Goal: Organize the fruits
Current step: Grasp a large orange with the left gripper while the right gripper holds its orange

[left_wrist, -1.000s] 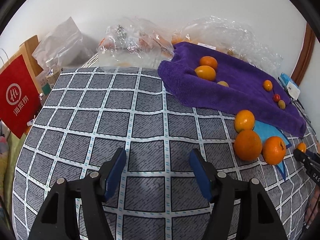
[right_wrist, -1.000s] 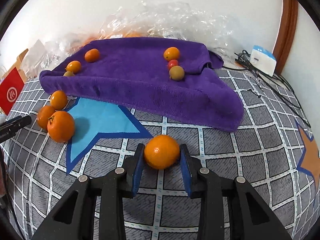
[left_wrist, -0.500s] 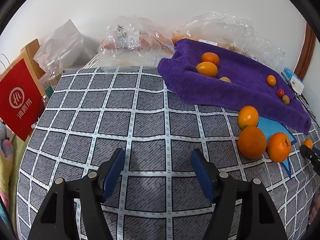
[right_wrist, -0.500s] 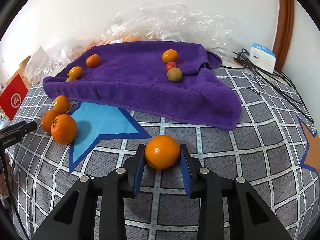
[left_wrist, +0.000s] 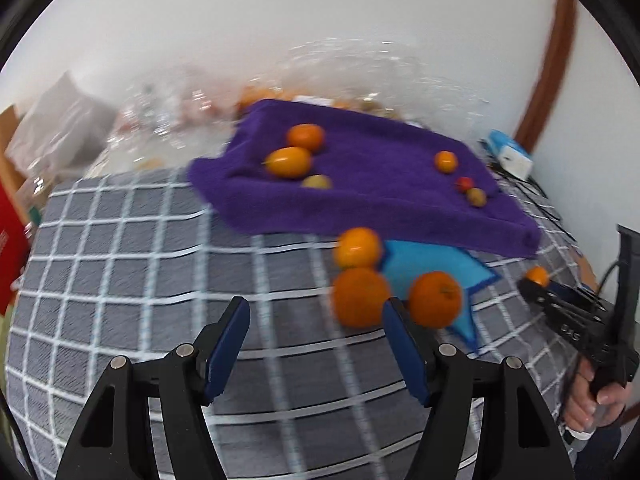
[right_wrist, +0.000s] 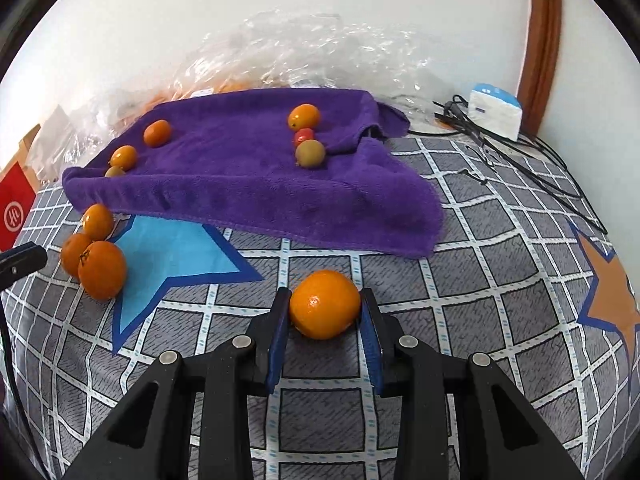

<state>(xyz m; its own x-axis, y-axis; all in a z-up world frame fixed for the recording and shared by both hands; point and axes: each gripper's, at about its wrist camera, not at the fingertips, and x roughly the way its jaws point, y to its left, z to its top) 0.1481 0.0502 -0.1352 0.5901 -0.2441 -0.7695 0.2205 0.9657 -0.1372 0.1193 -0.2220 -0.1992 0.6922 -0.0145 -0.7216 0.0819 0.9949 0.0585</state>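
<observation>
My right gripper [right_wrist: 324, 308] is shut on a tangerine [right_wrist: 325, 303], just above the checked bedspread and in front of the purple towel [right_wrist: 248, 184]. On the towel lie several small fruits: two orange ones and a green one at its left end [right_wrist: 124, 157], and an orange [right_wrist: 304, 116], a red [right_wrist: 304, 134] and a green one [right_wrist: 310, 153] further right. Three tangerines [left_wrist: 362, 297] cluster by the blue star patch [left_wrist: 432, 260]. My left gripper [left_wrist: 316, 312] is open and empty, its right fingertip beside the nearest tangerine. The right gripper [left_wrist: 536, 280] also shows at the right of the left wrist view.
Crinkled clear plastic bags [right_wrist: 312, 52] lie behind the towel against the wall. A white and blue box [right_wrist: 496, 110] with black cables [right_wrist: 520, 164] sits at the back right. A red paper bag [right_wrist: 14, 212] stands at the left edge. A hand [left_wrist: 588, 400] holds the right gripper's handle.
The left gripper has swung right and up, bringing the three tangerines close to its right finger. The right gripper has stayed put, still clamped on its tangerine.
</observation>
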